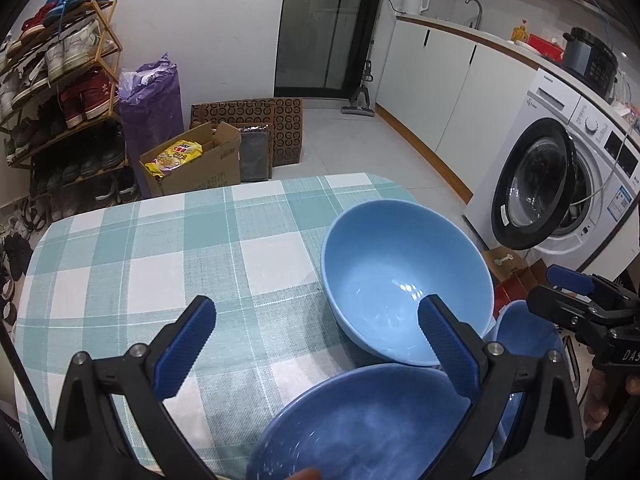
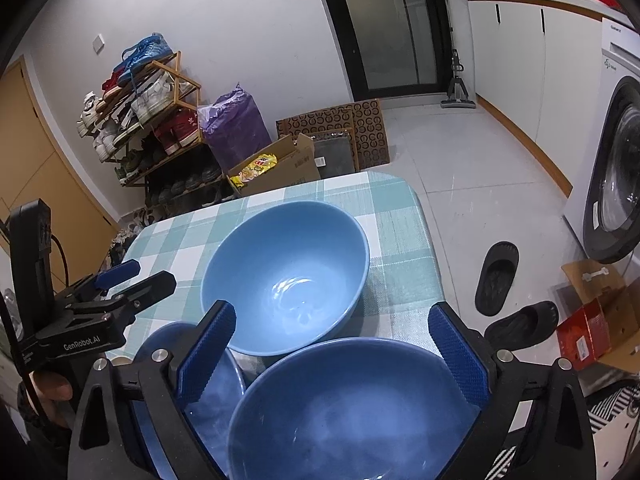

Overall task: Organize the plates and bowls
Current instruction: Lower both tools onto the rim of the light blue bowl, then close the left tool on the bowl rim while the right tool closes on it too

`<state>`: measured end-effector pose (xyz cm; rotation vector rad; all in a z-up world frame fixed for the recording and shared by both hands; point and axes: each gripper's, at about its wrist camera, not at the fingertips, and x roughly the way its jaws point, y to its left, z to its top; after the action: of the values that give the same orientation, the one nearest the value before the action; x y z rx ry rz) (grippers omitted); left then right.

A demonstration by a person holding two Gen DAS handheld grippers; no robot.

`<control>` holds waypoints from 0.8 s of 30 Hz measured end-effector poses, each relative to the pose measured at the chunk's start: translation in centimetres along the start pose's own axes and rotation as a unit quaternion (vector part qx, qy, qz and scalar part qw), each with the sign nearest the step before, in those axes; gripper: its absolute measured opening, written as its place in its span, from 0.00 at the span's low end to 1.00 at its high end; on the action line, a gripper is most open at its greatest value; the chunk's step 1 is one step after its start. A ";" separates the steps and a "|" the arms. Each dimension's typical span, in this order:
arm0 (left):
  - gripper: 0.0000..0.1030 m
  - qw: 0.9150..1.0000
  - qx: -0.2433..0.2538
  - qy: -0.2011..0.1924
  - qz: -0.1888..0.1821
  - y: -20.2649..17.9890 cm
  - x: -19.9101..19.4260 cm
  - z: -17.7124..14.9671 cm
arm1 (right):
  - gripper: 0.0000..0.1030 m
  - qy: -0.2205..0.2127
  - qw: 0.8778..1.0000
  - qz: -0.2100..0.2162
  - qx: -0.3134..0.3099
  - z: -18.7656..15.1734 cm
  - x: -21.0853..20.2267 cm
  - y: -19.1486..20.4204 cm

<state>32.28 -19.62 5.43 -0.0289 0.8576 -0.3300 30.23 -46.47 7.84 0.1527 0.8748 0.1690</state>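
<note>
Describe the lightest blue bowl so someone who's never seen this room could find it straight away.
Find the table with the green-and-white checked cloth. Three blue bowls sit at its near end; the light blue bowl is the one farthest from the grippers, toward the middle of the cloth. It is paler than the two darker blue bowls beside it.

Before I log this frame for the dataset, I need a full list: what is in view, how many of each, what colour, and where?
light blue bowl: 1, light blue, upright on the table, far side
darker blue bowls: 2, near edge, one beside the other
checked tablecloth: 1, teal and white, covers the table
shoe rack: 1, wooden, full of shoes, by the wall
purple bag: 1, beside the rack
cardboard box: 1, brown, on the floor
washing machine: 1, white, door open
slippers: 2, black, floor right of the table
kettle: 1, white, on the counter
left gripper: open, blue pads
right gripper: open, over the near bowl
</note>
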 end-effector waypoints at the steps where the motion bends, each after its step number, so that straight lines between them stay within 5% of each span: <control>1: 0.97 1.000 0.001 0.003 0.002 -0.1 0.3 0.0 | 0.94 0.003 1.000 -0.002 -0.002 0.0 0.3 -0.1; 15: 0.58 0.999 -0.008 0.042 0.003 -0.1 3.3 -0.6 | 0.78 0.034 0.999 -0.007 -0.005 0.0 5.0 -0.2; 24: 0.47 0.998 -0.012 0.069 -0.010 -0.1 4.5 -0.4 | 0.65 0.047 0.999 -0.001 -0.007 0.2 6.7 -0.1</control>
<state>34.70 -21.06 1.86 -0.0379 0.9979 -0.3438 34.61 -45.14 2.90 0.1319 0.9667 0.1812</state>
